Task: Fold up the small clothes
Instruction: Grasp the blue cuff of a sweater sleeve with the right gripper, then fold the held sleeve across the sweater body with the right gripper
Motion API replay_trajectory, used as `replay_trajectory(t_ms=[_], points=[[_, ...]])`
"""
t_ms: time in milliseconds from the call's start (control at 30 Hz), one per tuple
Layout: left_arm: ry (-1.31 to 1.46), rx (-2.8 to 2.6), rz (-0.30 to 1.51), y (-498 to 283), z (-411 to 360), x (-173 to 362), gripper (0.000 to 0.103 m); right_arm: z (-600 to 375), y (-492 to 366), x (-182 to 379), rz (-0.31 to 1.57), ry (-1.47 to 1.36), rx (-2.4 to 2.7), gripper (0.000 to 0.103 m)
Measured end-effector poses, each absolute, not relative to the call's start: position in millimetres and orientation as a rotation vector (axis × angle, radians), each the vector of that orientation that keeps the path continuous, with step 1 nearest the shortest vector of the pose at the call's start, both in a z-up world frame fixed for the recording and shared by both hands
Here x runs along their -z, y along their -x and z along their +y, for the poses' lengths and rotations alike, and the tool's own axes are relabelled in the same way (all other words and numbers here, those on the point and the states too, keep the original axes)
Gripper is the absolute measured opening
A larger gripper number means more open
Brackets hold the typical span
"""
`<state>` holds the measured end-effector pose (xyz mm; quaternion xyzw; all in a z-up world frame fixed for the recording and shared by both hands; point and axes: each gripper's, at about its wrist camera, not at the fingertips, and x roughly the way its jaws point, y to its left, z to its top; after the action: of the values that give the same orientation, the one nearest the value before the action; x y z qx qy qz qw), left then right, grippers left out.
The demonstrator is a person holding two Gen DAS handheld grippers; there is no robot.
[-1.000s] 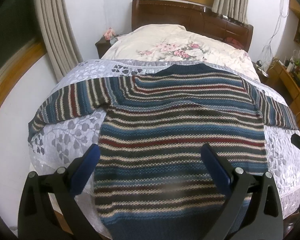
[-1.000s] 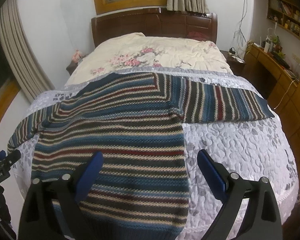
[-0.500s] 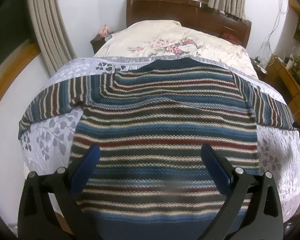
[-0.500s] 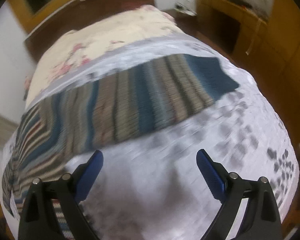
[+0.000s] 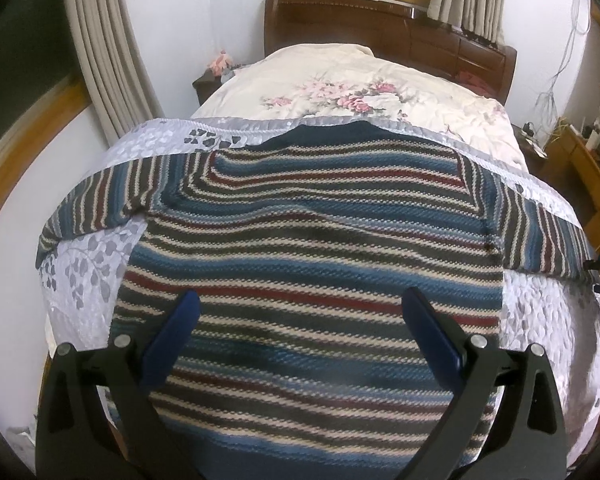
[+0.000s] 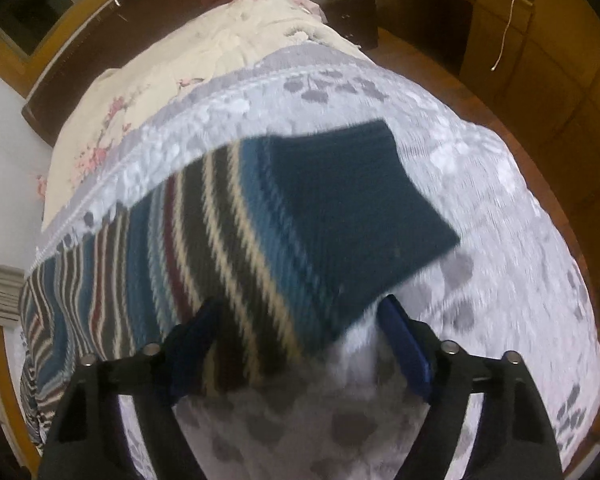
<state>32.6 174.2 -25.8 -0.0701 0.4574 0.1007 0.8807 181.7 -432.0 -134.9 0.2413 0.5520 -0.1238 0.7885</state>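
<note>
A striped knit sweater in blue, cream, grey and dark red lies flat on the bed, both sleeves spread out sideways. My left gripper hovers open above the lower body of the sweater, holding nothing. My right gripper is open over the sweater's right sleeve. Its blue fingers straddle the striped part just behind the dark blue cuff. The right gripper's view is motion-blurred, so contact with the sleeve is unclear.
The sweater rests on a silver-white leaf-patterned bedspread. A cream floral quilt and a dark wooden headboard lie beyond. Curtains hang left. Wooden cabinets and a nightstand stand right of the bed.
The right gripper swung right and dropped close over the right sleeve's cuff end. The left gripper drifted slightly forward over the sweater's body. Both stayed open.
</note>
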Motion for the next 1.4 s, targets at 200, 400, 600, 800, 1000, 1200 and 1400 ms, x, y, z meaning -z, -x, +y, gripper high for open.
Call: replay_trajectory(t_ms=[200, 400, 600, 800, 1000, 1200, 1400], points=[[0.156, -0.245, 0.953, -36.0, 170.5, 27.4, 0.100, -453.9, -188.3, 131.8, 1.127, -0.595, 0.238, 0.032], [0.158, -0.261, 0.969, -39.5, 174.9, 31.9, 0.100, -453.9, -183.1, 116.9, 1.041, -0.621, 0.171, 0.015], [0.171, -0.246, 0.970, -43.9, 186.9, 34.2, 0.100, -417.1, -179.1, 80.2, 0.936, -0.586, 0.089, 0.014], [0.210, -0.249, 0.965, -54.7, 213.0, 40.4, 0.100, -342.6, -183.7, 50.5, 0.898, -0.495, -0.024, 0.014], [0.262, -0.256, 0.933, -67.3, 251.4, 40.3, 0.100, -250.3, -191.5, 42.0, 0.892, -0.449, -0.136, 0.014], [0.293, -0.243, 0.931, -73.9, 279.6, 44.7, 0.100, -159.1, -197.0, 45.4, 0.900, -0.401, -0.228, 0.014], [0.308, -0.232, 0.937, -75.4, 298.3, 51.9, 0.100, -84.8, -199.5, 55.2, 0.921, -0.364, -0.294, 0.014]])
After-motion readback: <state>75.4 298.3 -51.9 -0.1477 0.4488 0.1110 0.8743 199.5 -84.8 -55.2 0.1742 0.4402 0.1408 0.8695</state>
